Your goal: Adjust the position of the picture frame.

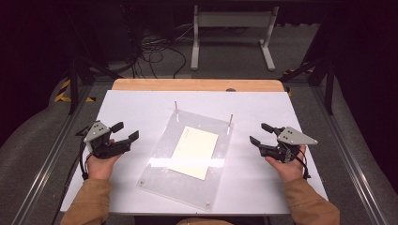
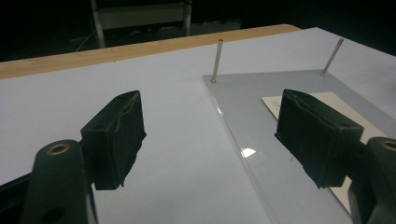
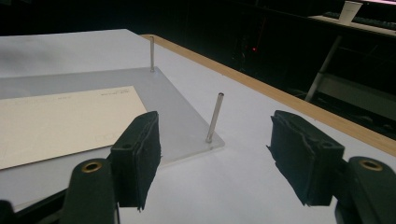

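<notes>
Both claws stood open and empty, the left claw (image 1: 126,131) and right claw (image 1: 261,133) held off either side of the clear plate (image 1: 159,159), probably poised to approach it. The cream card (image 1: 195,151), flat and matte, lay on the glossy plate at mid-worktop (image 1: 126,105), near two thin metal pins (image 1: 176,110) standing upright at its far corners.

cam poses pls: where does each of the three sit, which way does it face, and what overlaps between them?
High view: above the person's side, facing forward and down on the table; shows both forearms, left gripper and right gripper.
Left gripper view: rides the left gripper, facing the clear plate from its left; its open jaws show.
Right gripper view: rides the right gripper, facing the plate's far right corner; its open jaws show.
Shared: plate, cream envelope, two upright pins.
</notes>
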